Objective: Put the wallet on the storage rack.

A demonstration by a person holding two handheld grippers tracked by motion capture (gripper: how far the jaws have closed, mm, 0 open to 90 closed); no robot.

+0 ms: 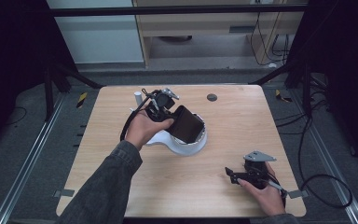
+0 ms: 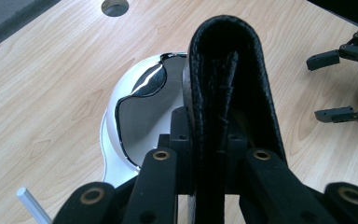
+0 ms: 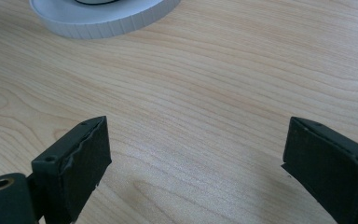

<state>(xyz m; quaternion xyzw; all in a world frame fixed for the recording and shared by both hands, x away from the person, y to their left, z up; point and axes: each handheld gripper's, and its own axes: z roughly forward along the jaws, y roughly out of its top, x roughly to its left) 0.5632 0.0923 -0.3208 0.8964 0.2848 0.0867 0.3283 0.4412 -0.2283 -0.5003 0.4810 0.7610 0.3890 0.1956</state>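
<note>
Above the white dish (image 1: 186, 145), mid-table: left gripper (image 1: 170, 114) clamped on black wallet (image 1: 187, 123). White tube (image 1: 138, 98) behind. Right gripper (image 1: 235, 176) near edge, jaws apart; its view shows the dish's ribbed rim (image 3: 121, 25).

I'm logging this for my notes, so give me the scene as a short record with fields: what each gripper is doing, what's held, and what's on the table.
left gripper: shut on the black wallet, over the white dish
black wallet: folded, textured, clamped between the jaws
white dish: round, ribbed rim, glossy dark inside, on the table
right gripper: open, nothing between the jaws, low over bare wood near the table's front right
white stick: beyond the left hand
table: light wood, with a round grey cap near the far edge
</note>
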